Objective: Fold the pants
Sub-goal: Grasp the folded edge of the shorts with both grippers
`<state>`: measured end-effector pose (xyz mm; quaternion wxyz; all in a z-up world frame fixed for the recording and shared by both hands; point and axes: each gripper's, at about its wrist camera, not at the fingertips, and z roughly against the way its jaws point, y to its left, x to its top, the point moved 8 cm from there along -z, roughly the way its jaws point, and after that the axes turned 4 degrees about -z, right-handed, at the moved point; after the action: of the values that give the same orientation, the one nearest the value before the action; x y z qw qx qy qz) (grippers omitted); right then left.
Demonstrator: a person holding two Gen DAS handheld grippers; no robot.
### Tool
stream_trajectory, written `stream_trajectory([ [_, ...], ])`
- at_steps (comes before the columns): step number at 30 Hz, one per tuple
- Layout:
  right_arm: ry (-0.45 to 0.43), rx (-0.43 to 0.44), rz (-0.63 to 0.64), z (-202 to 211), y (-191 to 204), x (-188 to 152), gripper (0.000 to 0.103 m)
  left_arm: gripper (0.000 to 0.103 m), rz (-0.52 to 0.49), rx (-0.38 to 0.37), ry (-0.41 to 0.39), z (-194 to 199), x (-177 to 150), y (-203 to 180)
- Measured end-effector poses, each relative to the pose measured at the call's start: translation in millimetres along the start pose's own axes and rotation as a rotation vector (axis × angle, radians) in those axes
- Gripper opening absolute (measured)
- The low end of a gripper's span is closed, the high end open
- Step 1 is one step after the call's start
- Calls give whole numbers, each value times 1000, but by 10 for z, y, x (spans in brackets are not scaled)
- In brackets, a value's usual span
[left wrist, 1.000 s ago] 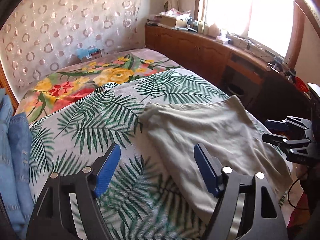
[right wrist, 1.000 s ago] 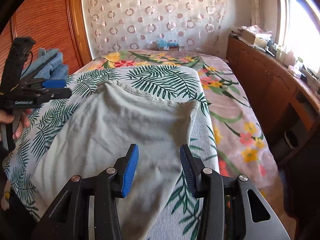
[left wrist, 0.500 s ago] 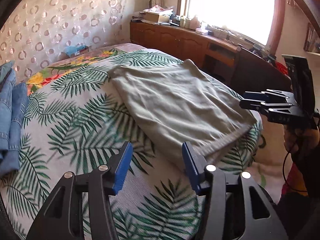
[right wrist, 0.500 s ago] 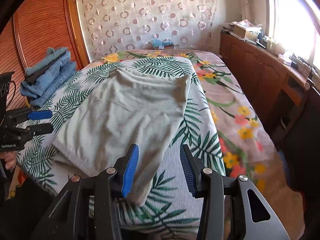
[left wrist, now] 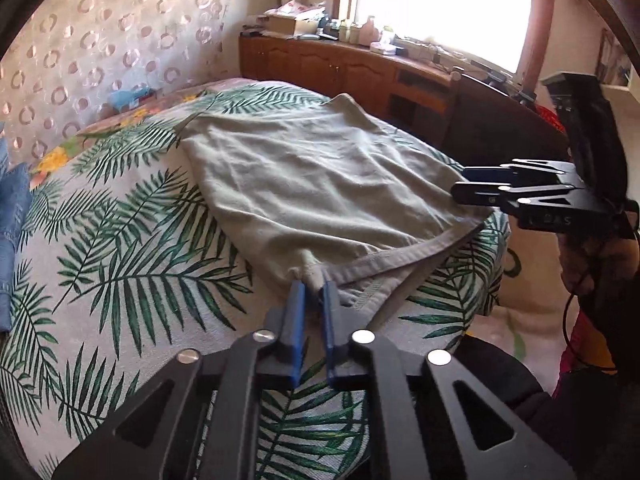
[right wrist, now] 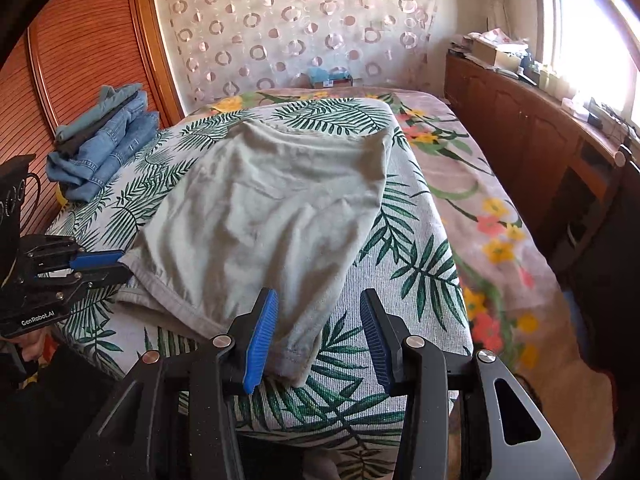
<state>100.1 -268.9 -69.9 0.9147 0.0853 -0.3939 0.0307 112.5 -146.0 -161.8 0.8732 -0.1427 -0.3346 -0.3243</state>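
With left hand-held gripper (left wrist: 311, 286) just clamped onto the near hem corner of grey-green pants (left wrist: 312, 184) lying on the palm-print bed (left wrist: 132, 264), best to bring released right hand-held gripper (right wrist: 318, 334) onto its own corner before lifting evenly.

The stack of jeans (left wrist: 12, 216) is cut off by the left wrist picture's edge at 9 o'clock. Small things on the counter (left wrist: 360, 46) at 12 o'clock are washed out by window light. The pants (right wrist: 260, 216) waistband corner is hidden between the left gripper's (left wrist: 310, 286) pads.
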Motion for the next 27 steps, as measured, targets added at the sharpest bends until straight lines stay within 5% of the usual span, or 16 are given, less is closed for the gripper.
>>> stream_trajectory([
  [8,19,-19,3,-121,-14,-57,45,3,4,-5,-37,304,-50,-115],
  [15,21,-14,-3,-118,-14,-41,45,3,25,-14,25,145,-208,-123],
  [22,11,0,8,-16,17,-55,45,4,57,-1,0,259,-125,-48],
  [27,23,2,22,25,50,-104,45,33,67,34,-29,347,-21,73],
])
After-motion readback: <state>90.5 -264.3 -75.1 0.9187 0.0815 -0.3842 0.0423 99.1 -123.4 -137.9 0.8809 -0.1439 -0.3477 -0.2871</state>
